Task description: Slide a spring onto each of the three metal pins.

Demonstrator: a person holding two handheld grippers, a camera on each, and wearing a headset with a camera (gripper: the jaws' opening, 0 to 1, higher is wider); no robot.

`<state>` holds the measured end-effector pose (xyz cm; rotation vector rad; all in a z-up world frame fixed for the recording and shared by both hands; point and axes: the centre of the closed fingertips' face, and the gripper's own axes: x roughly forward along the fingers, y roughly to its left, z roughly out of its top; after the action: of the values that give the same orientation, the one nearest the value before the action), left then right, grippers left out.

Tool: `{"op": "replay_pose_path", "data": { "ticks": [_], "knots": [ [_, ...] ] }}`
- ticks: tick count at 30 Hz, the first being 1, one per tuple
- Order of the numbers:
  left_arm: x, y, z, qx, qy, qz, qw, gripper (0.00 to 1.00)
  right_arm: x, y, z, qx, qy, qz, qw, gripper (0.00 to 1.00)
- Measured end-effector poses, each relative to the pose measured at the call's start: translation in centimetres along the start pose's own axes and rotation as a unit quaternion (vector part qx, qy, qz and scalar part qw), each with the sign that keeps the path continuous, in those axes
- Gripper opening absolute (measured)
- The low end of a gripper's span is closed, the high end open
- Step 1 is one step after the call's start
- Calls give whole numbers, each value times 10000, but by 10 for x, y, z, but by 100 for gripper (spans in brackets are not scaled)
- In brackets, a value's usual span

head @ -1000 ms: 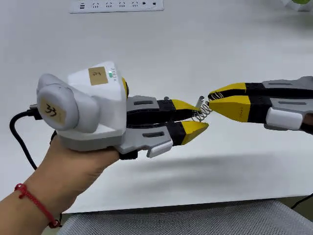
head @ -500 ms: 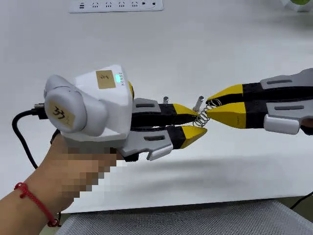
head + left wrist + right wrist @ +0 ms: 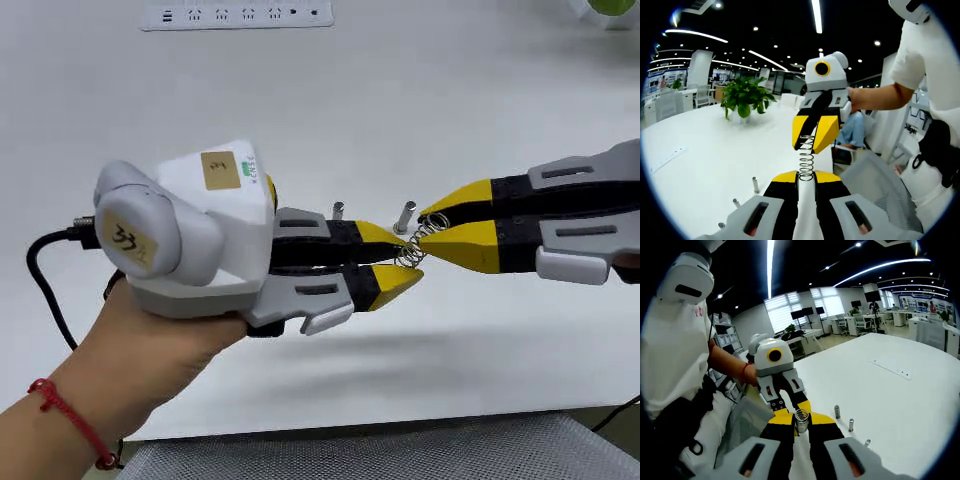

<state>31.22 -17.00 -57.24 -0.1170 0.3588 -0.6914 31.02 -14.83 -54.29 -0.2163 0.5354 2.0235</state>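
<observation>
The left tongs (image 3: 412, 256), grey-bodied with black jaws and yellow tips, are being held above the white table (image 3: 300, 110) by a hand (image 3: 165, 345) wearing a red cord bracelet (image 3: 72, 417). The matching right tongs (image 3: 423, 231) are being brought in from the opposite side, so the two sets of tips are nearly meeting.

A small coiled silver wire spring (image 3: 417, 240) is being carried in the air between them. In the left gripper view, one end of it is being pinched between the left tongs' almost closed jaws. The other end is being clamped by the right tongs' narrowed tips, so the coil is being held stretched from one tool to the other.

Three short upright silver metal pins (image 3: 851, 424) are being seen standing in a row on the table in the right gripper view, beside the tongs and apart from the spring. In the head view, two of them are being partly covered just behind the tips. A white power strip (image 3: 238, 13) is being shown at the table's far edge.
</observation>
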Motion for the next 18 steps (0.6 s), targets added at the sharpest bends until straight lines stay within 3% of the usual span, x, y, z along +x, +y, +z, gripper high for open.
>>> {"op": "replay_pose_path", "data": {
  "ticks": [18],
  "knots": [
    [-1,0,0,-29,-7,-70,10000,10,2,2,-1,-192,218,9,9996,14]
  ]
}}
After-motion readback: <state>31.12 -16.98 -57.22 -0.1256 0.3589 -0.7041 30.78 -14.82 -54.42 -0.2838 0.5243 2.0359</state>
